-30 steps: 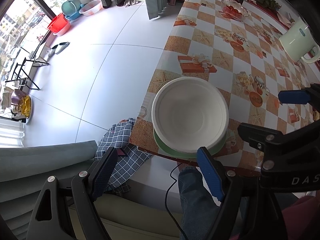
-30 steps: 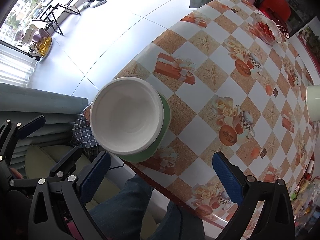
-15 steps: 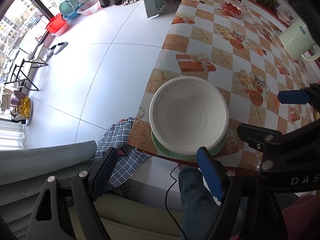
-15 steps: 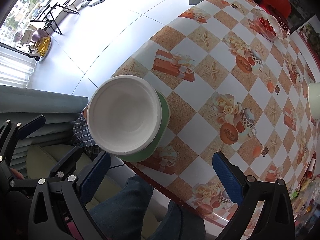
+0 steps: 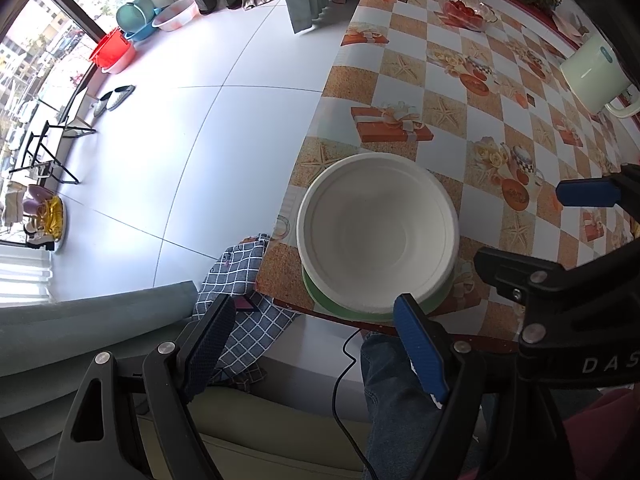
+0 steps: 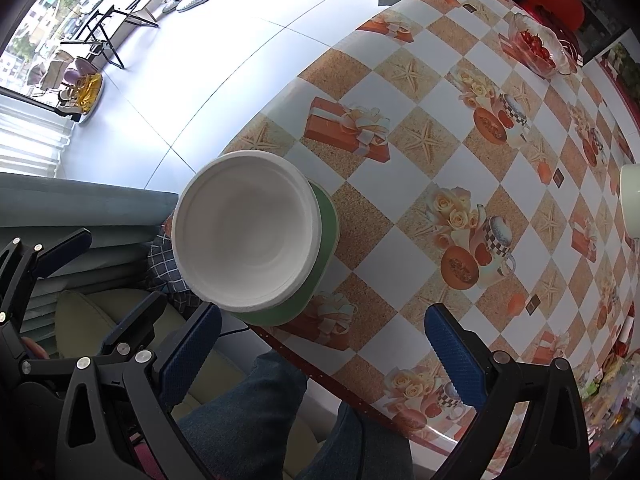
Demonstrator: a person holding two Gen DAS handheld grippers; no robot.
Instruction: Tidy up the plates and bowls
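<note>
Two pieces of tableware sit stacked at the near left corner of the table (image 6: 404, 248) — a white bowl (image 6: 246, 232) on top of a green plate (image 6: 326, 232), the plate's rim poking out past the bowl on the side toward the table's middle. Stack sits right at the near edge; from my view I cannot tell if it overhangs.

My left gripper (image 5: 316, 344) hangs above that corner, jaws wide, nothing between them; its blue pad (image 5: 418, 344) overlaps the bowl's near rim in the picture only. My right gripper (image 6: 320, 354) hangs over the near edge beside the stack, jaws wide too, empty.

Far end of the table: glass dish of red fruit (image 5: 466, 10). Pale green kettle (image 5: 592, 76) at the right edge. Checked cloth (image 5: 244, 320) lies below the corner — denim knees under the edge.
</note>
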